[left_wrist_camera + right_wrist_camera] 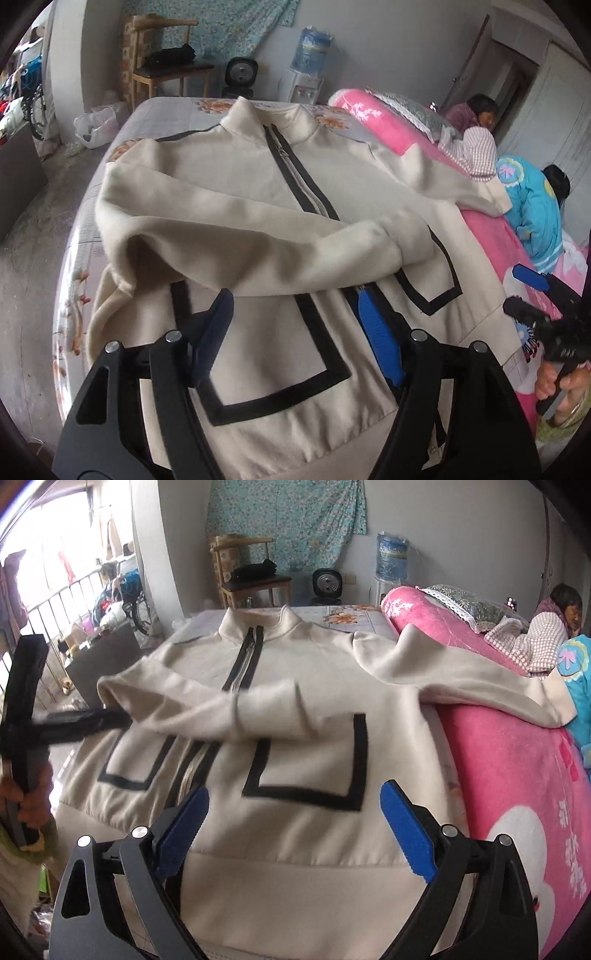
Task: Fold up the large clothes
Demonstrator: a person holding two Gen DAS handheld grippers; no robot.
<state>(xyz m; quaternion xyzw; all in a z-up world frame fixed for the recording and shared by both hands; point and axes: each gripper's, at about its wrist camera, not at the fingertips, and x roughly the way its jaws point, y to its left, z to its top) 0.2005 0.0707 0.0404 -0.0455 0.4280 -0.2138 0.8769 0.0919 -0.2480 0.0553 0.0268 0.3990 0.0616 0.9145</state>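
Your left gripper (295, 314) is hanging wide open over the jacket (240, 206), holding nothing. Your right gripper (295, 819) is gaping wide too, empty above the hem.

Both wrist cameras sit low at the near hem of the cream jacket (258, 206), looking across the bed (162, 114) toward the far wall. The left view stands left, the right view further right, nearer the pink quilt (509, 760). Both share the jacket, chair (247, 572) and water dispenser (308, 62).
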